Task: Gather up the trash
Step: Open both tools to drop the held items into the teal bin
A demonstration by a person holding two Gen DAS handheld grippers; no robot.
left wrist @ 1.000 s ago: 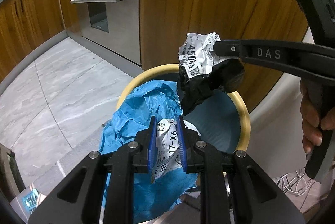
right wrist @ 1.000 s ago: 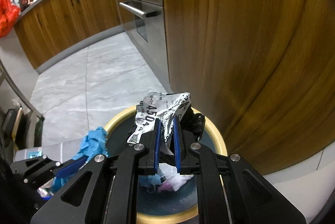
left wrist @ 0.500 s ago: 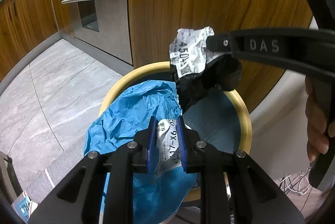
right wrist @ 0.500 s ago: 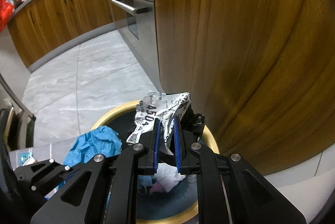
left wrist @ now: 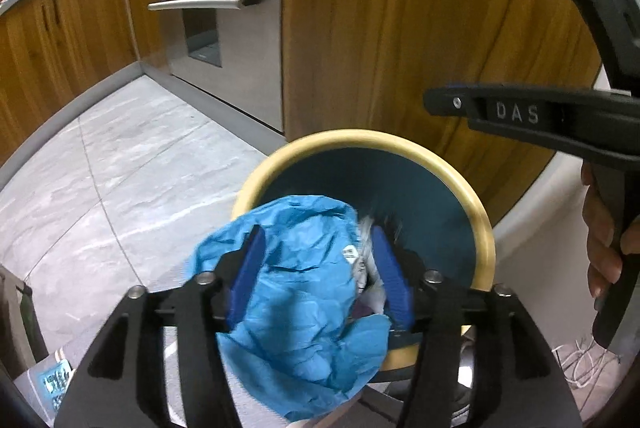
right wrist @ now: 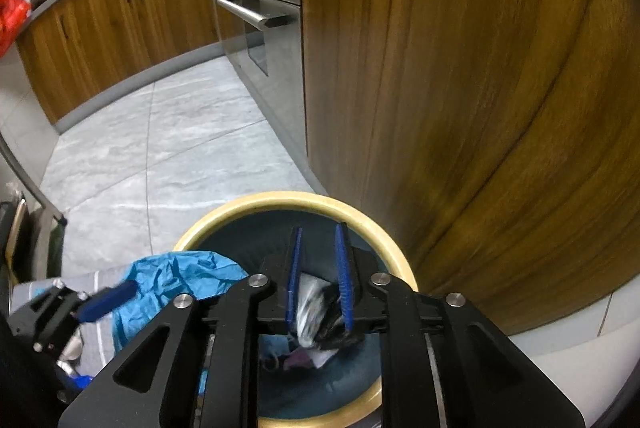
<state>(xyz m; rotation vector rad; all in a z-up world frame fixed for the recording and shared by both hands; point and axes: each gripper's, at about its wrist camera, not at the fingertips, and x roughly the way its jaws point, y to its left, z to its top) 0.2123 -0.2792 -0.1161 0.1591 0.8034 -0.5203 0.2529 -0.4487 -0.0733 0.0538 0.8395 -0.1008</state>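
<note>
Round bin (left wrist: 478,204), teal inside with a pale yellow rim, stood on grey tiled floor (left wrist: 120,156) close against a tall wooden cabinet panel (left wrist: 400,28) from 12 to 3 o'clock; open floor ran away toward 9 and 10 o'clock, bounded by a steel oven front (left wrist: 224,28) and a run of wooden base cabinets (right wrist: 100,28) under a grey counter. White cables (left wrist: 580,360) lay on the floor at 4 o'clock in the left wrist view. Left gripper (left wrist: 320,264), over the bin's near rim: jaws opening, blue pads spread wide, crumpled blue paper (left wrist: 304,300) lying loose between them with a white printed scrap at its 2 o'clock edge; pads not seen pressing on it. Right gripper (right wrist: 320,276), over the bin mouth: jaws opening, a narrow gap between the blue pads, the crumpled white and black wrapper (right wrist: 320,312) blurred just below and between them, over the bin's interior; whether it touched a pad could not be told. Other scraps lay at the bin's bottom. A person's hand (left wrist: 604,240) gripped the right gripper's handle at 3 o'clock in the left wrist view.
</note>
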